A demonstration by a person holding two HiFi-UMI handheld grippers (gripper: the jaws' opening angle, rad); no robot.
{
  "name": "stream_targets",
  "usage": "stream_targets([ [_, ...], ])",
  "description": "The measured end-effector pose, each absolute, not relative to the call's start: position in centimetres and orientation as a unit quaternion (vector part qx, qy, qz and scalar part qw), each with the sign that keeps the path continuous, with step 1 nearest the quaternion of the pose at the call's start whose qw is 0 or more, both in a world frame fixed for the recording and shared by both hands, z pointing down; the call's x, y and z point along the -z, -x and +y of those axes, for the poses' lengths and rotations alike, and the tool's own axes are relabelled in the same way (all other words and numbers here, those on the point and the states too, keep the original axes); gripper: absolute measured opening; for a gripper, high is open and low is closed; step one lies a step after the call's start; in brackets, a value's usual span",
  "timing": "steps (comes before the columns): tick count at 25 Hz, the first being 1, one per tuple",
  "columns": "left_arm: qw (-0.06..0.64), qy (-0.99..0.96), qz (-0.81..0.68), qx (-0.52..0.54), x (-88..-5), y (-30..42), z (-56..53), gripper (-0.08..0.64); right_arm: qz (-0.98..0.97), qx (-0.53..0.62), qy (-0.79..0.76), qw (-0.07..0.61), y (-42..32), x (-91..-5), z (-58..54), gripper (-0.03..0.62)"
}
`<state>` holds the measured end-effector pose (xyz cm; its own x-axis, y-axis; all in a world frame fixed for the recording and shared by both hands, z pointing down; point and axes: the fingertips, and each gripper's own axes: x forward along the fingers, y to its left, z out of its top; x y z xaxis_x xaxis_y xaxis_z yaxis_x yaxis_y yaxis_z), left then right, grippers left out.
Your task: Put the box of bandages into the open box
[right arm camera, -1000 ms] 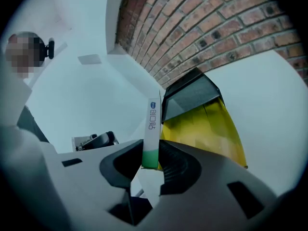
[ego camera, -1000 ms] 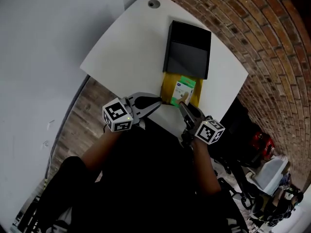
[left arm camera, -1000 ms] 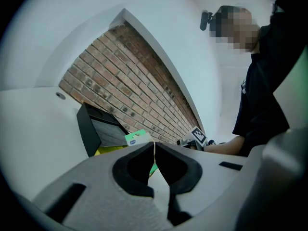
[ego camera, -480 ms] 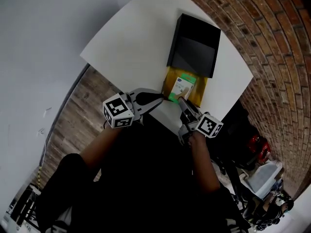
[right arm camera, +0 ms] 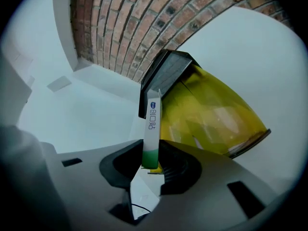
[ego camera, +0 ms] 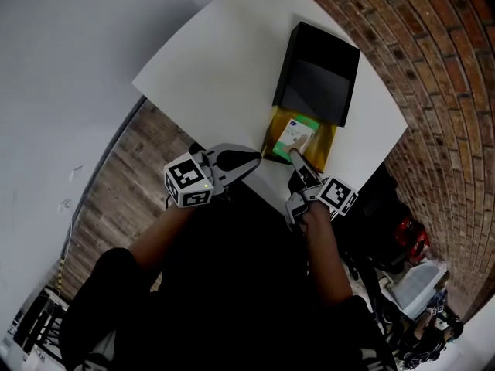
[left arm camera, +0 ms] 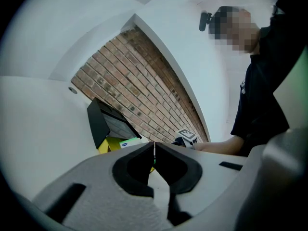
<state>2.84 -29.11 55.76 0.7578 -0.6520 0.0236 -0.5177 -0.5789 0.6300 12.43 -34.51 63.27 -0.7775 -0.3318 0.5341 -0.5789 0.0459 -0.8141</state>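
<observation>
Yellow-lined open box lies just ahead; my right gripper pinches the box of bandages at its mouth. I'd lower it flat before letting go. Left gripper: fingers pressed together.

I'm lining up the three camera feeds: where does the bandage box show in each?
Head view: bandage box centre-right, just below the black lid.
Left gripper view: small, left of centre, under that lid.
Right gripper view: centre, edge-on, clamped between the jaws.
Shared landmark: the black lid.
</observation>
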Motion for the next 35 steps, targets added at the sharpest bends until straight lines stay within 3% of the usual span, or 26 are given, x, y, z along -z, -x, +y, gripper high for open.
stream_targets([
  [31,0.316,-0.875,-0.351,0.108,-56.2,-1.6,-28.7,0.021,-0.654,-0.66,-0.351,0.116,-11.0,-65.1,-36.2,0.095],
  [35,0.315,-0.877,-0.346,0.105,-56.3,-1.8,-28.7,0.021,-0.659,-0.656,-0.347,0.121,-11.1,-65.1,-36.1,0.141],
])
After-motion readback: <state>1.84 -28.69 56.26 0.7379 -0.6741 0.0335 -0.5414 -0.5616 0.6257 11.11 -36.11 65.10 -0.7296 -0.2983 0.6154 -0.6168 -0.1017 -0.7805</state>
